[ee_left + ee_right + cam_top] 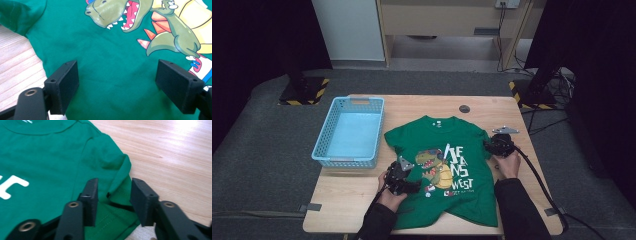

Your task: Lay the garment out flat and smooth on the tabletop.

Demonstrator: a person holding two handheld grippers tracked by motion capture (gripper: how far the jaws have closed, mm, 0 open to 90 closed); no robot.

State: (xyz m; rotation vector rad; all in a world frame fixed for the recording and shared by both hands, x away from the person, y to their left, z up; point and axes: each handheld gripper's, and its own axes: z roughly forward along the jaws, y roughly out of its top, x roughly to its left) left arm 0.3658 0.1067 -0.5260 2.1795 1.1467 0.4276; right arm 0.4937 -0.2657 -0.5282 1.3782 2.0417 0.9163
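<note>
Closing my right gripper (113,195) around the right sleeve (117,173) of the green T-shirt (447,165), spread flat mid-table; jaws half-shut, fabric between, not yet pinched. Left gripper (117,77) hovers wide open over the chest.

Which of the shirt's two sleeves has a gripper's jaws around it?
The sleeve on the right side of the green T-shirt: the right gripper straddles its folded hem. The other sleeve lies flat, beyond the left gripper.
</note>
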